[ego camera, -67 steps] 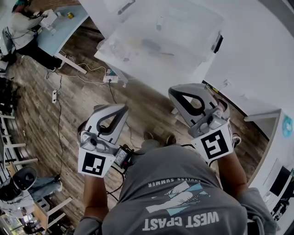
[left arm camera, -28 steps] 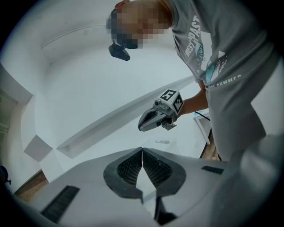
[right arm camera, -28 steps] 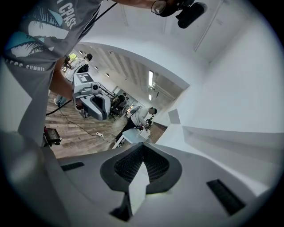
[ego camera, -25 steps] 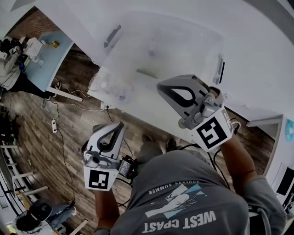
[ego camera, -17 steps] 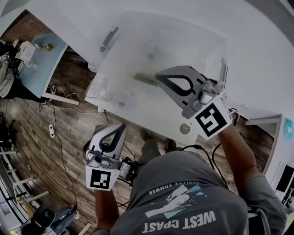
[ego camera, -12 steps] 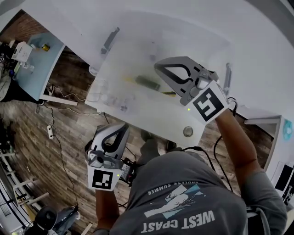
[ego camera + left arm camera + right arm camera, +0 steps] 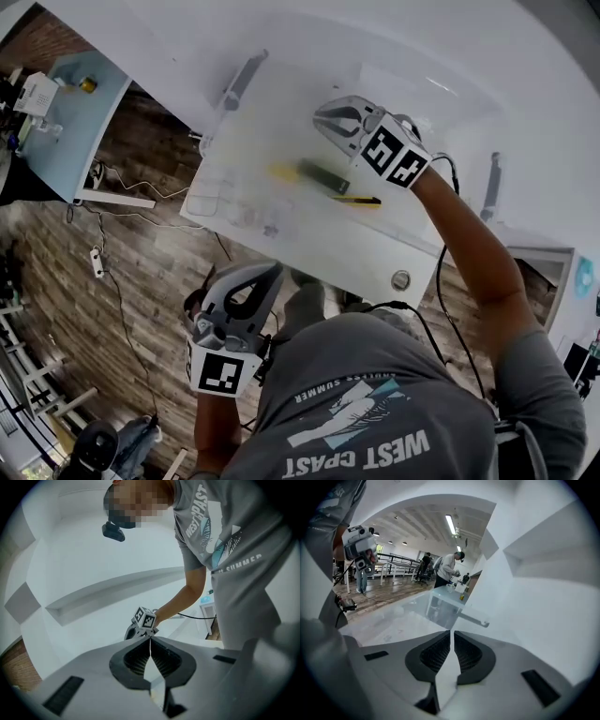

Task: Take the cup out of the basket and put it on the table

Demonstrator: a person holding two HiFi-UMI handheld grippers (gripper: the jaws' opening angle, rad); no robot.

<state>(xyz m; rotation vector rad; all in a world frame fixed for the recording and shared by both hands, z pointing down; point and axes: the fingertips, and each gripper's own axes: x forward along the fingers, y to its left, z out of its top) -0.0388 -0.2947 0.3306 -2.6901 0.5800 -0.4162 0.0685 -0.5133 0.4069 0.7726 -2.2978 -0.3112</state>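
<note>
No cup or basket shows in any view. In the head view my right gripper (image 7: 320,113) is stretched out over the white table (image 7: 309,244), shut, with nothing between its jaws. A yellow and green tool (image 7: 309,175) and a yellow and black pen (image 7: 357,200) lie on the table just below it. My left gripper (image 7: 277,270) is held low near the person's body, over the wooden floor, shut and empty. The left gripper view looks along its own shut jaws (image 7: 150,638) toward the right gripper's marker cube (image 7: 146,619). The right gripper view shows the right gripper (image 7: 452,632) shut above the glossy tabletop.
A round grommet (image 7: 401,279) sits near the table's front edge. Grey bars (image 7: 241,81) (image 7: 491,187) stand at the table's left and right. A light-blue desk (image 7: 56,103) and cables (image 7: 122,216) are on the wooden floor at left. People (image 7: 447,569) stand far off.
The right gripper has travelled from beside the body out over the table, arm stretched. The left gripper has sunk lower toward the body. Both stayed shut.
</note>
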